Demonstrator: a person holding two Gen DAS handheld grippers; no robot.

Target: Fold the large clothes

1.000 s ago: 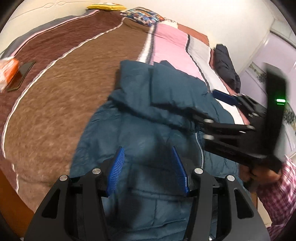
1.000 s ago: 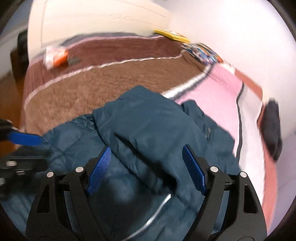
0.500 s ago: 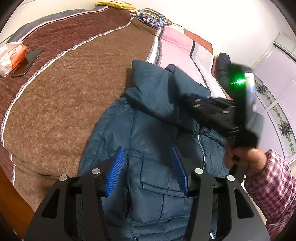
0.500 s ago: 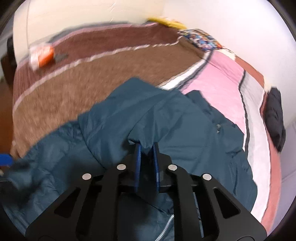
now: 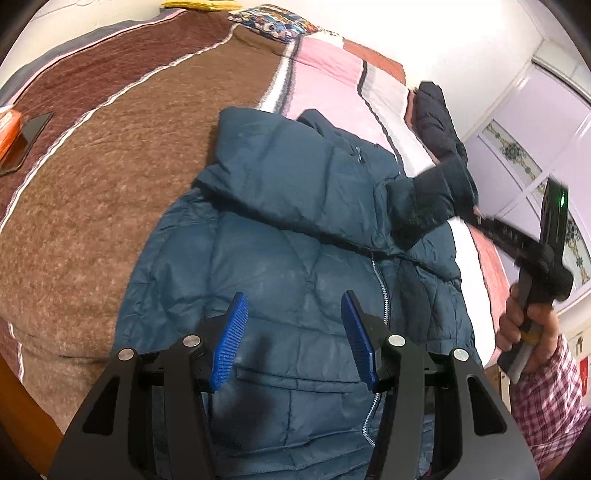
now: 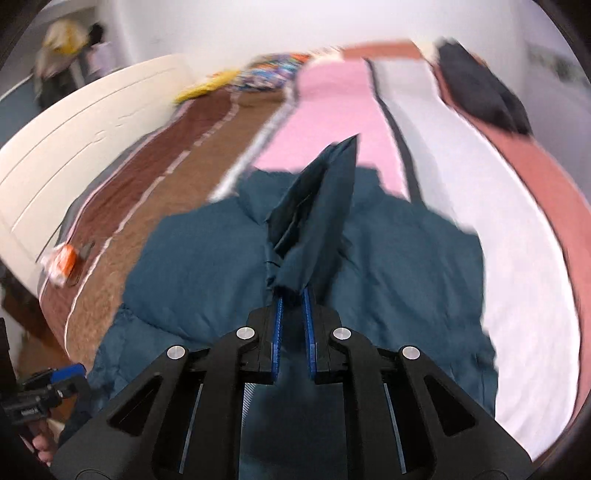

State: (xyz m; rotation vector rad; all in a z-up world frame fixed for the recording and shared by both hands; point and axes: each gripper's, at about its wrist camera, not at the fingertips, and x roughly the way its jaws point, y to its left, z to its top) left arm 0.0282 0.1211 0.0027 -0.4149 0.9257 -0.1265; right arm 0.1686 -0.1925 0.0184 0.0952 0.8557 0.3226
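A teal puffer jacket point(image 5: 295, 229) lies front up on the striped bed blanket point(image 5: 92, 184), its zipper running down the middle. My left gripper point(image 5: 293, 295) hovers open over the jacket's lower front, just left of the zipper, with nothing between its blue pads. My right gripper point(image 6: 292, 295) is shut on the end of the jacket's sleeve point(image 6: 317, 206), which stands up out of the jaws. In the left wrist view the right gripper point(image 5: 474, 214) holds the sleeve point(image 5: 436, 195) stretched out to the right, off the jacket's body.
A dark garment point(image 5: 436, 118) lies at the bed's far right side. A phone point(image 5: 26, 136) and an orange packet point(image 6: 61, 262) sit on the left. A patterned pillow point(image 5: 273, 26) and white headboard point(image 6: 74, 122) are beyond. A hand in a plaid sleeve point(image 5: 546, 391) holds the right gripper.
The right gripper went from wide open over the jacket to shut on the sleeve, then rolled and swung out to the right with it. The left gripper stayed open over the jacket.
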